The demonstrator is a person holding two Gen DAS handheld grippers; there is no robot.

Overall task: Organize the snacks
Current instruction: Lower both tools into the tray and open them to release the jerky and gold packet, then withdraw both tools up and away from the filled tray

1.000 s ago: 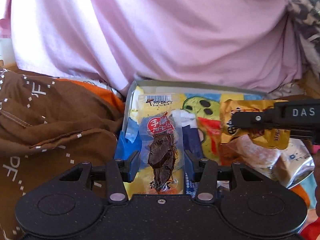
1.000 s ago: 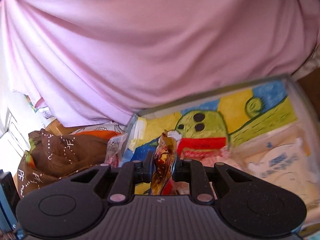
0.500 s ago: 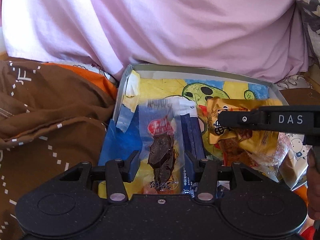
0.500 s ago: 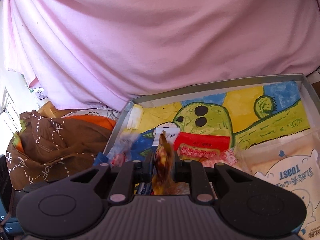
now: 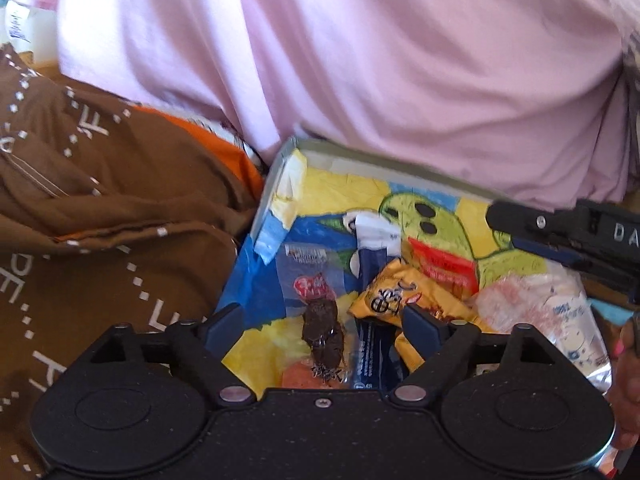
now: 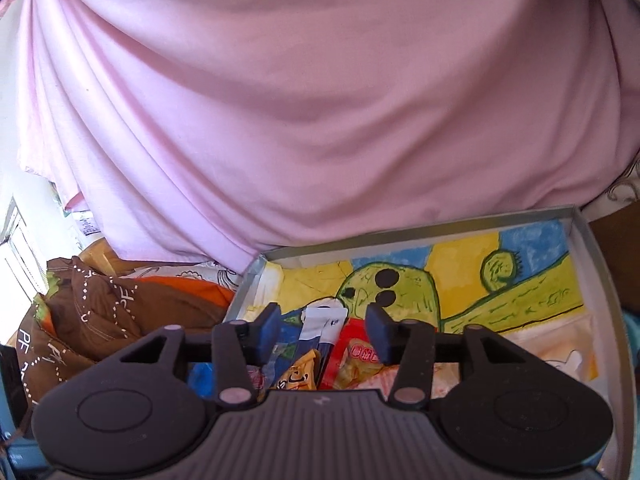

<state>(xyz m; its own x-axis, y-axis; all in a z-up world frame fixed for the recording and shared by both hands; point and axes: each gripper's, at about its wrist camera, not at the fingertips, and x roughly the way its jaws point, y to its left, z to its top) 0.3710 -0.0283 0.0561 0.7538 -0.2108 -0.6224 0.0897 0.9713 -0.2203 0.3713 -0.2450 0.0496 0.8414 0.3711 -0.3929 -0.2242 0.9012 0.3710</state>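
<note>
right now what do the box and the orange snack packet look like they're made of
Box: probably cardboard, matte grey, with thin folded walls and a painted paper sheet lining the bottom. Orange snack packet: seemingly plastic film or foil, glossy and crinkled.

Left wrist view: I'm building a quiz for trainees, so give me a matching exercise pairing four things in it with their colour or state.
Things:
1. left gripper
2. orange snack packet
3. clear packet
4. folded cloth

States:
A. brown with white dotted lines
B. open, holding nothing
C. shows a dark snack inside
D. lies in the box near the right finger

Pairs: 1-B, 2-D, 3-C, 4-A
</note>
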